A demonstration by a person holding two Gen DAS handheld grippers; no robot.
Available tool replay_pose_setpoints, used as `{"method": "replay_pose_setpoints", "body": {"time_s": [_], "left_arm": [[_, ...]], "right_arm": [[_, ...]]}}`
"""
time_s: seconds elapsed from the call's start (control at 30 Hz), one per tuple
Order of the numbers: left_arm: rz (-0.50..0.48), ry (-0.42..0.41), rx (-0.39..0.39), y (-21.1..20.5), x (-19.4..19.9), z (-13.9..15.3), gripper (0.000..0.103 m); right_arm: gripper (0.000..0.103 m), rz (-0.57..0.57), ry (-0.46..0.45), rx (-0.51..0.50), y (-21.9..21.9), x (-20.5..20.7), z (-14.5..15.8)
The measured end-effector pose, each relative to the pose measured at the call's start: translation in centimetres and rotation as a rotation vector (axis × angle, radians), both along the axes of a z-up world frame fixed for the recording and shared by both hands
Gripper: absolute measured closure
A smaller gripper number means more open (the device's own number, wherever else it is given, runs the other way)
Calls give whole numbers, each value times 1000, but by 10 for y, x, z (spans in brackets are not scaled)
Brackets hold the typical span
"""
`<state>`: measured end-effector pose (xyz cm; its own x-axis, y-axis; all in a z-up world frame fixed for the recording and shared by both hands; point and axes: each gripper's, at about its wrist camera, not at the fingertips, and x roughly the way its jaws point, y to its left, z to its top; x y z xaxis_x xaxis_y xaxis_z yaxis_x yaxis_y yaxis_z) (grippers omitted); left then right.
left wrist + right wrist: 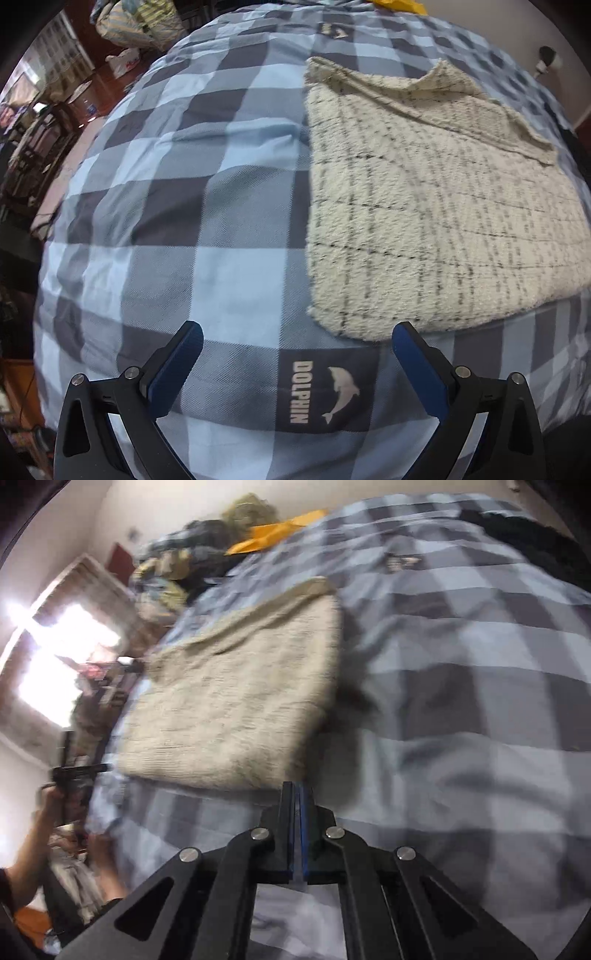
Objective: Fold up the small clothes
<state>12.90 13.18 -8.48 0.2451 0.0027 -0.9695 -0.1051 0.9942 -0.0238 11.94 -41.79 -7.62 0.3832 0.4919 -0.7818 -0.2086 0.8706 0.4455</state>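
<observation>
A cream fuzzy garment with thin dark grid lines (pixel 424 192) lies folded flat on the blue-and-grey checked bedspread (pixel 192 206). Its far edge is turned up in a loose flap. My left gripper (pixel 297 334) is open and empty, hovering just in front of the garment's near left corner. In the right wrist view the same garment (pixel 236 701) lies ahead and to the left on the bedspread (pixel 461 701). My right gripper (pixel 297 786) is shut with nothing between its fingers, just off the garment's near right corner. The right view is blurred.
A pile of clothes (pixel 192 565) and a yellow-orange item (pixel 273 535) sit at the far end of the bed. The other hand-held gripper (pixel 70 775) shows at the left. Cluttered shelves and bags (pixel 140 26) stand beyond the bed's left side.
</observation>
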Motion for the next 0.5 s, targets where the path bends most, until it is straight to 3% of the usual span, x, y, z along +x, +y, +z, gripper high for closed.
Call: {"method": "replay_pose_setpoints", "body": {"time_s": [0.03,0.1,0.17,0.23,0.33,0.5], "left_arm": [[-15,-5,-17,-1,0,0,0],[-70,-10,-63,-4,0,-4,0],[-116,-14,-85,-8,0,-7,0],[-144,-29,-110,-9,-2,-9,0],[-83,-31,-184,-1,2,-17,0],[79,-51,-262,13,13,-31,1]], "right_arm": [[103,-2,3,-9,2,3,2],[89,-6,45,43,5,13,1],[21,-59,90,125,9,20,-6],[17,-99,57,120,14,23,-7],[17,-97,-24,12,29,26,-10],[18,-80,40,-8,43,45,-32]]}}
